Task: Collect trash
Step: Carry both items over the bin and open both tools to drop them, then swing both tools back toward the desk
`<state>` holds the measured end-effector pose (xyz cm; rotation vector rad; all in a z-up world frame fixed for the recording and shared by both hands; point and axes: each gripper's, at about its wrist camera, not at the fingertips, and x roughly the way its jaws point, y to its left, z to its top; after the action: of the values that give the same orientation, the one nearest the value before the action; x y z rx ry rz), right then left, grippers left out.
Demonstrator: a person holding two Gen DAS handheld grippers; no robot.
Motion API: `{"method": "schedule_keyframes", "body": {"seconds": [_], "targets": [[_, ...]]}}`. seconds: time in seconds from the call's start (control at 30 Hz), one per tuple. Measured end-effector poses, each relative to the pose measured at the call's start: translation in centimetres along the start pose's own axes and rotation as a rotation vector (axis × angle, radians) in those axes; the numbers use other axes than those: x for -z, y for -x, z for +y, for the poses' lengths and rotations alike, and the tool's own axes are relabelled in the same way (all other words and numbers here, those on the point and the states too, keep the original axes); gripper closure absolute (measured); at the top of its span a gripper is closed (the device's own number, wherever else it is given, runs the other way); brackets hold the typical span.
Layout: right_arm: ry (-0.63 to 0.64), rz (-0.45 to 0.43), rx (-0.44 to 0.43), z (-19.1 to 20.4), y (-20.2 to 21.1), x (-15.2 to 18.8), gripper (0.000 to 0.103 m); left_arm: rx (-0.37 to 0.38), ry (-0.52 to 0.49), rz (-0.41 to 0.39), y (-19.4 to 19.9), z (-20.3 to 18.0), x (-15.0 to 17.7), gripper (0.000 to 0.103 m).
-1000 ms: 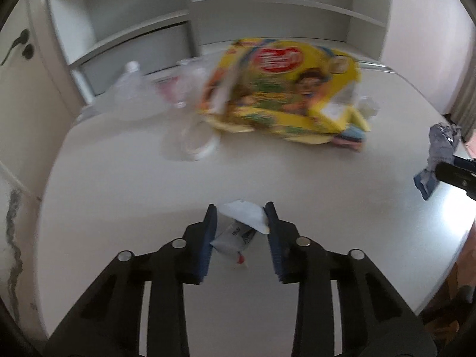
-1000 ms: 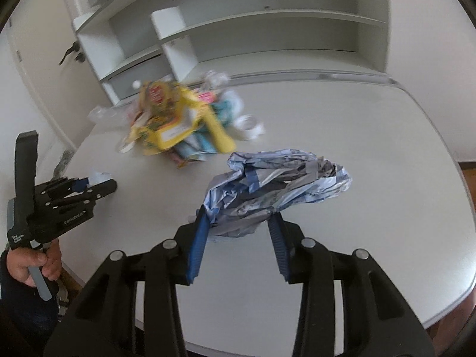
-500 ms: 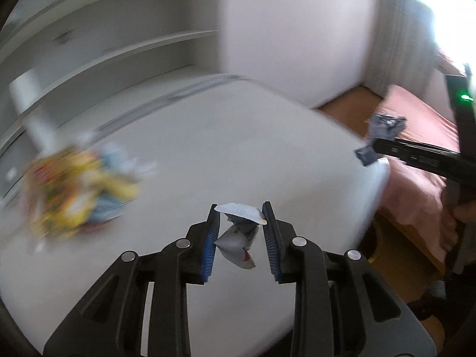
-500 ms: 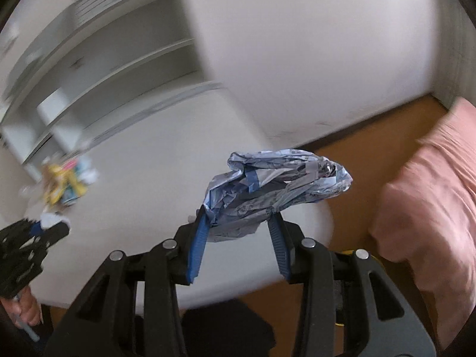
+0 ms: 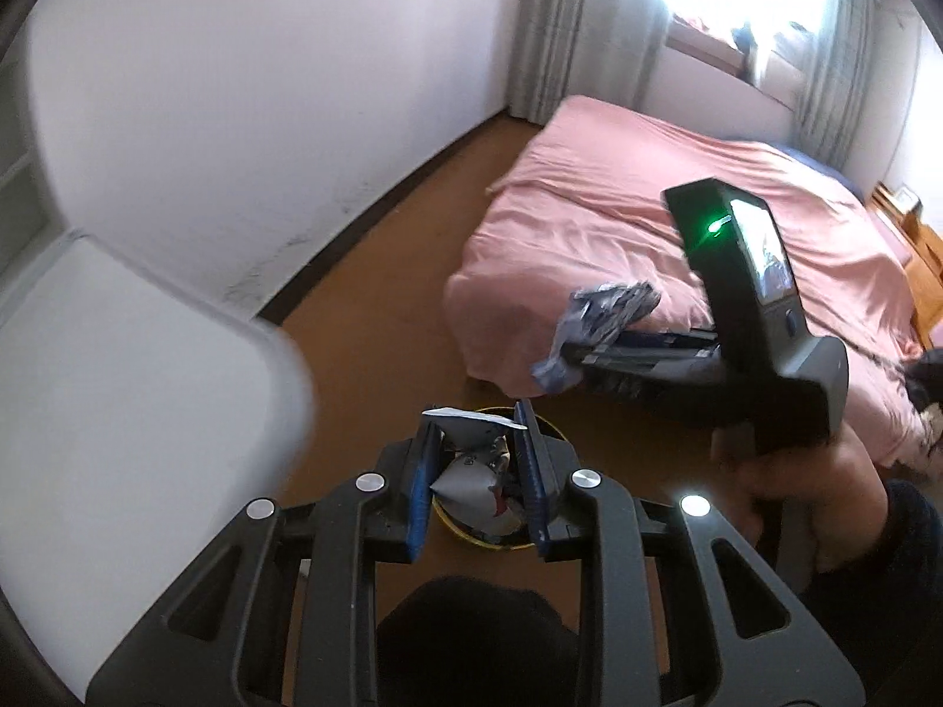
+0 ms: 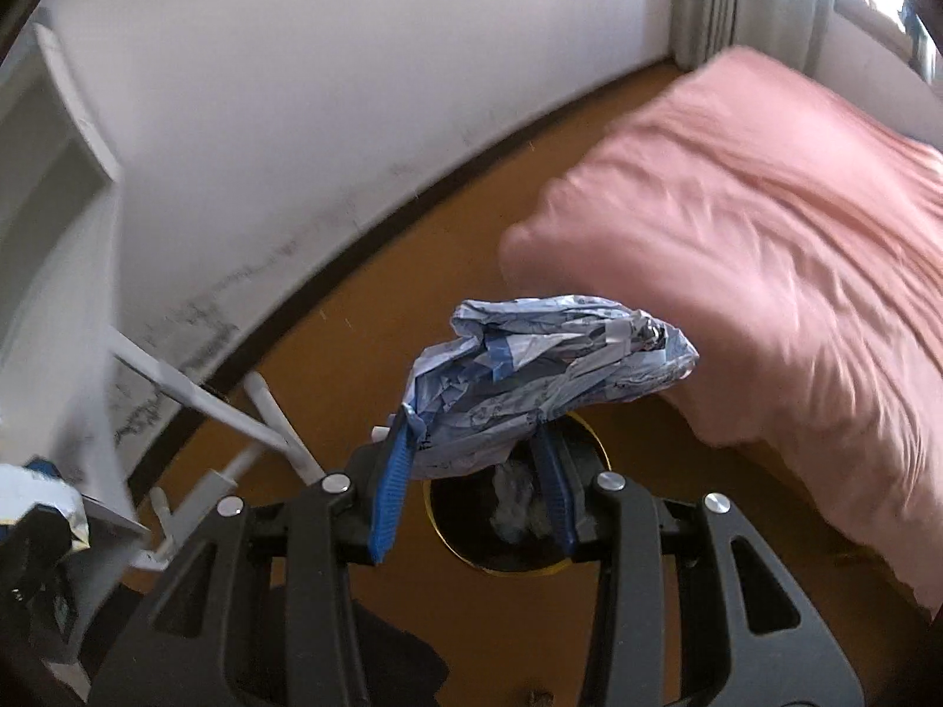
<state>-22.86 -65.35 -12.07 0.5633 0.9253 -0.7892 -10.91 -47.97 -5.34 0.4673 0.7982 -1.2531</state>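
I'm seeing the yellow-rimmed bin (image 6: pixel 580 557) holding crumpled trash; right tool (image 6: pixel 474 477) clamping blue wrapper (image 6: pixel 548 371), left tool (image 5: pixel 474 486) closing around white wrapper (image 5: pixel 465 480).

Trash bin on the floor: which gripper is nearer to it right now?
Cannot tell. The left gripper, jaws closing on a white wrapper, and the right gripper, clamping a crumpled blue bag, each frame the bin directly below.
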Motion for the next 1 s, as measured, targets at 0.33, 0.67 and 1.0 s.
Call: {"method": "schedule_keyframes", "body": {"seconds": [0.33,0.67,1.0], "targets": [[-0.089,0.199,0.011,-4.2,-8.0,2.9,0.063,0.039,0.028,0.14,-10.4,-0.6,0.9,0.078],[-0.12,0.215,-0.001,-5.1,-9.0,3.0,0.049,0.049,0.041,0.183,-14.1,-0.6,0.8,0.078],[-0.209,0.159,0.012,-7.2,-8.1,2.5,0.042,0.08,0.031,0.234,-17.1,-1.5,1.2,0.078]]}}
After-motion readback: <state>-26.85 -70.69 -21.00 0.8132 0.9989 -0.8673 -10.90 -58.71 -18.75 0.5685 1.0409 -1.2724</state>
